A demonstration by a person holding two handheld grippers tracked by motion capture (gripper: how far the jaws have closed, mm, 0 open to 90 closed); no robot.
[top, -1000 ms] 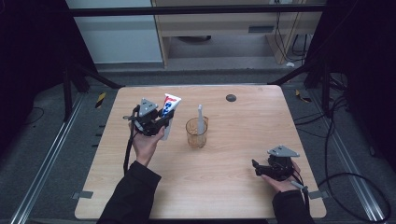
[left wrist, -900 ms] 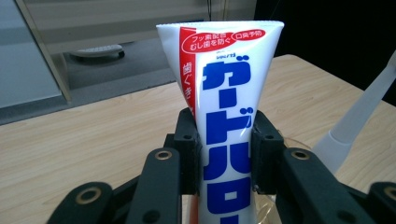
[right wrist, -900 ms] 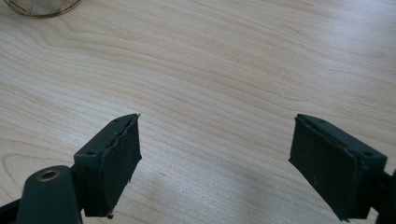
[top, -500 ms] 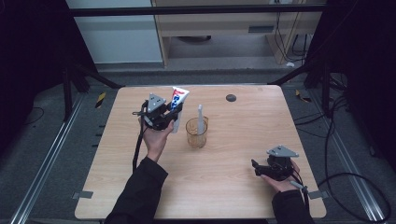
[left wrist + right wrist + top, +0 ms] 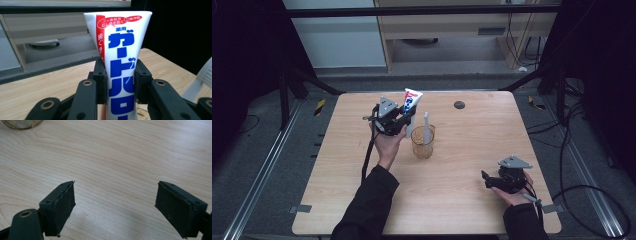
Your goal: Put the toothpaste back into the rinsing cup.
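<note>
- While the toothpaste tube was clamped upright between the jaws of the left tool, it was carried from the table's left part towards the amber cup, so that it was held just beside and above the rim.
- From this, a drop of the tube into the cup was judged to be near.
- A white toothbrush was already stood in the cup and could be knocked on the way in.
- The right tool was rested on the table with jaws wide apart and nothing between them.
- A small dark disc was left near the far edge.
</note>
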